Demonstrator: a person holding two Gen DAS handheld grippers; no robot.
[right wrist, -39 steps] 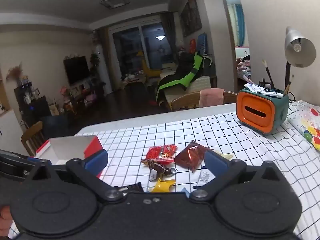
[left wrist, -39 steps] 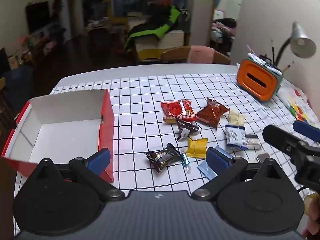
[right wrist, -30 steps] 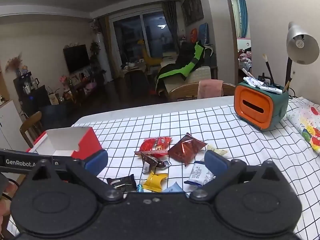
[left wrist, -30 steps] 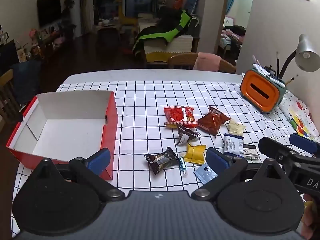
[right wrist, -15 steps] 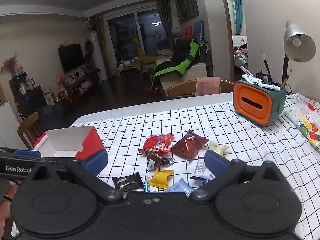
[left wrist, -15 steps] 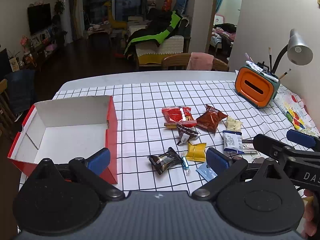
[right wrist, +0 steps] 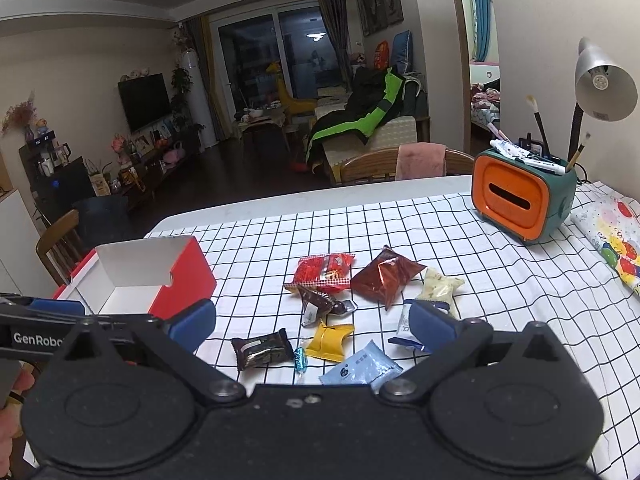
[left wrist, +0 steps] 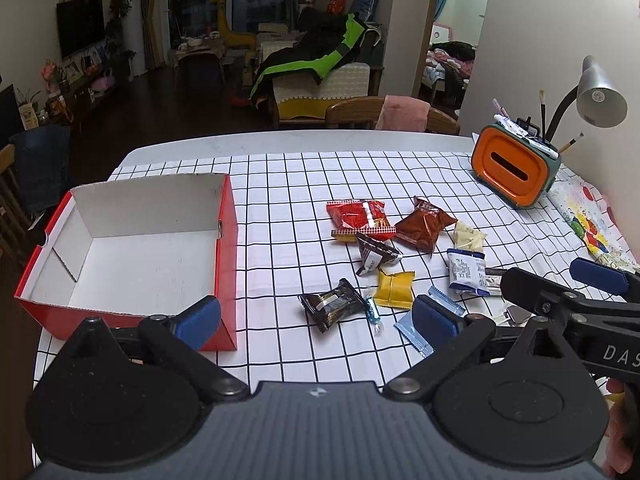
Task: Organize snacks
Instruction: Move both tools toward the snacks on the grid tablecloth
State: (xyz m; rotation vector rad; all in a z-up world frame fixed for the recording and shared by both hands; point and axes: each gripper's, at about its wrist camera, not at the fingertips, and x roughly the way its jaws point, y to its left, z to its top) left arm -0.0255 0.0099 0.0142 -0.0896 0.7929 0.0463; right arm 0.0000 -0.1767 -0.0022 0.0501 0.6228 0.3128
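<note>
Snacks lie scattered on the checked tablecloth (left wrist: 280, 184), none of them in the box (left wrist: 132, 248) and none touched by either tool. Both pairs of fingers are spread wide and hold nothing. The left gripper (left wrist: 316, 320) hangs above the near edge of the table, its left blue pad (left wrist: 198, 317) in front of the box's red corner, its right pad (left wrist: 434, 317) over a pale blue sachet (left wrist: 416, 334). Between the pads show a dark brown wrapped bar (left wrist: 332, 309), a small blue candy (left wrist: 373, 308) and a yellow packet (left wrist: 395, 288). The right gripper (right wrist: 312, 324) hovers over the same pile, one pad covering part of a white and blue packet (right wrist: 404, 326). Farther out lie a dark twisted wrapper (left wrist: 376, 255), a red packet (left wrist: 360, 218), a brown foil bag (left wrist: 424, 229) and a cream packet (left wrist: 469, 236). The open red box, white inside, sits empty to the left of the pile, well apart from it. An orange and green pen holder (left wrist: 512, 170) and a desk lamp (left wrist: 598, 98) stand at the far right.
</note>
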